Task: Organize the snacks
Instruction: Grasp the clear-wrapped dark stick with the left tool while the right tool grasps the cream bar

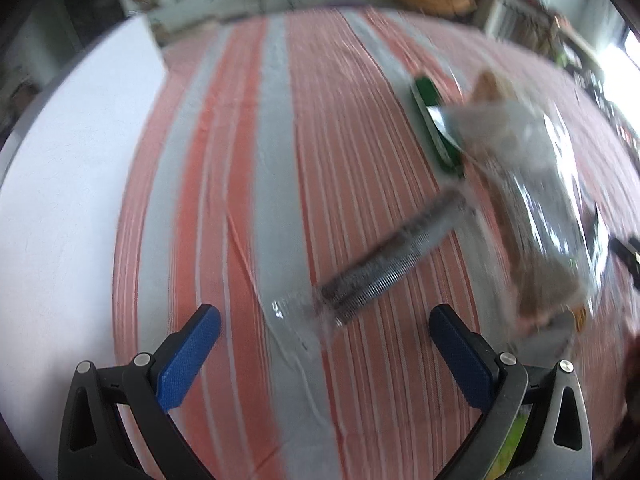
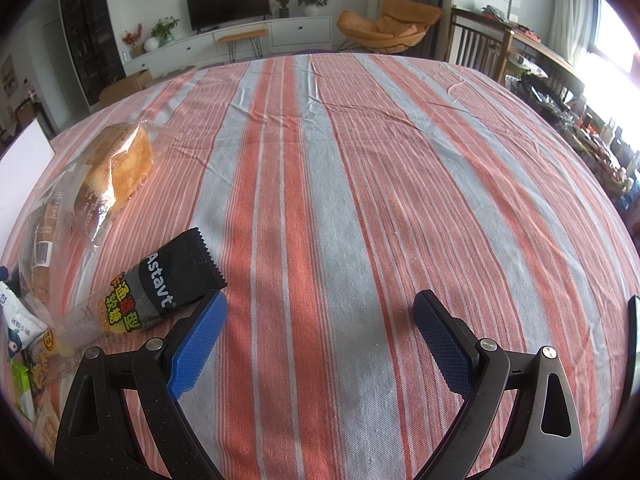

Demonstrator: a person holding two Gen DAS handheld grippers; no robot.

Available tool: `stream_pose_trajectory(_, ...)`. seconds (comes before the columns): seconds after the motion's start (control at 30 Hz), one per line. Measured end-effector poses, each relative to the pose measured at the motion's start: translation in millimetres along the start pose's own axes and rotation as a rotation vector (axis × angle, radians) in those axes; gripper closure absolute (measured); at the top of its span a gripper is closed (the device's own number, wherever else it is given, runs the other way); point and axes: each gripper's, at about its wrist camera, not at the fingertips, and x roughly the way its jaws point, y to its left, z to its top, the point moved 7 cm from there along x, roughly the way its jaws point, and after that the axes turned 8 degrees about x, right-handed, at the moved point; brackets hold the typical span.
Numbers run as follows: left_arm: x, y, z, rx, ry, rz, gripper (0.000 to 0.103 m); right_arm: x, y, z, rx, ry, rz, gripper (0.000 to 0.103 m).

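Both your left tongs (image 1: 324,344) and right tongs (image 2: 320,336) are spread, empty; the bread bag (image 2: 114,172) ahead-left is light, squashy: pinch its crinkly film end.

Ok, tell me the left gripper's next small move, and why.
Probably ease the open left gripper forward and close on the long dark snack stick in clear wrapper. It lies on the red-and-grey striped tablecloth just ahead of the blue fingers, nearest of the snacks, and nothing is held.

Bread bag (image 2: 110,172) on the table (image 2: 360,200) at far left, Astavt packet (image 2: 160,288) just before it, more packets (image 2: 20,340) at the left edge — armchair (image 2: 386,28) and TV (image 2: 228,2) behind the table.
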Motion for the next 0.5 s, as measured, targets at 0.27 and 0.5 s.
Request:
stream_pose_trajectory(0.27, -3.1, -22.4, 42.3, 0.307, -0.003, 0.099, 0.0, -0.2, 0.3, 0.1, 0.0, 0.0, 0.0, 0.007)
stream_pose_trajectory(0.5, 4.9, -23.7, 39.8, 0.159, -0.034, -0.089, 0.056, 0.1, 0.0, 0.0, 0.0, 0.0, 0.0, 0.007)
